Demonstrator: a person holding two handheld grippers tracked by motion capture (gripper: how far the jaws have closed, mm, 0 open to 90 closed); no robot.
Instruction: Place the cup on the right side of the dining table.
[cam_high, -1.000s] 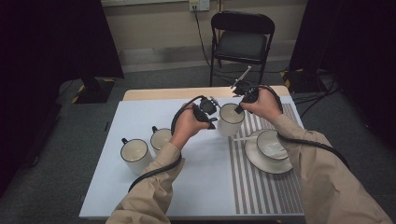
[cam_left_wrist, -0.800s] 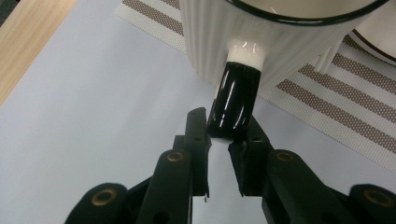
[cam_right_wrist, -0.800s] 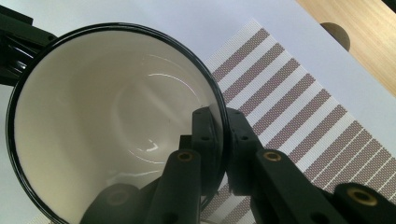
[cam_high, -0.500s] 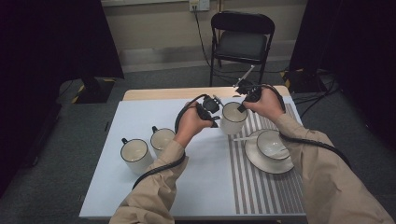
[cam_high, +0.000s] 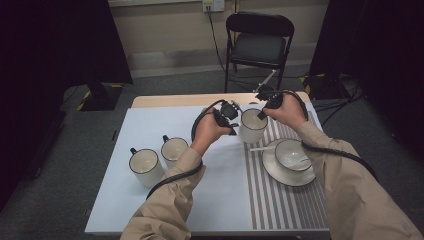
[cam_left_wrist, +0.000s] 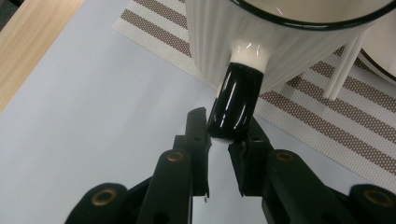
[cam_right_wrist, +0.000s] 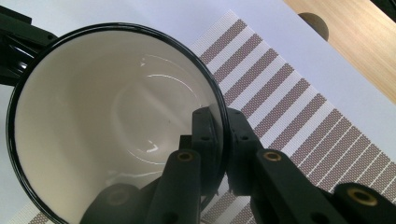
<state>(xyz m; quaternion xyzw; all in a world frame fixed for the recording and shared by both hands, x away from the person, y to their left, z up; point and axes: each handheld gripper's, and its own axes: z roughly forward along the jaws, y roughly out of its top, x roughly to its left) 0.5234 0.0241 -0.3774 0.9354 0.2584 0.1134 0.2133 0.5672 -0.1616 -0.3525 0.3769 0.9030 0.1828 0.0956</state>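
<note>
nothing has shifted since the earlier frames: the left gripper (cam_left_wrist: 218, 140) still pinches the mug's (cam_high: 252, 125) black handle (cam_left_wrist: 235, 100), the right gripper (cam_right_wrist: 219, 128) still clamps its rim. the mug, ribbed white with a black rim, is empty and sits just beside the saucer (cam_high: 280, 175), whose bowl (cam_high: 292, 155) holds a spoon (cam_high: 302, 161).

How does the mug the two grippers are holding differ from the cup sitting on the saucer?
The held mug is tall with ribbed walls; the cup on the saucer is low and wide. The mug is empty and gripped at its black handle and rim; the cup holds a white spoon and is untouched. Both are cream with dark rims.
</note>
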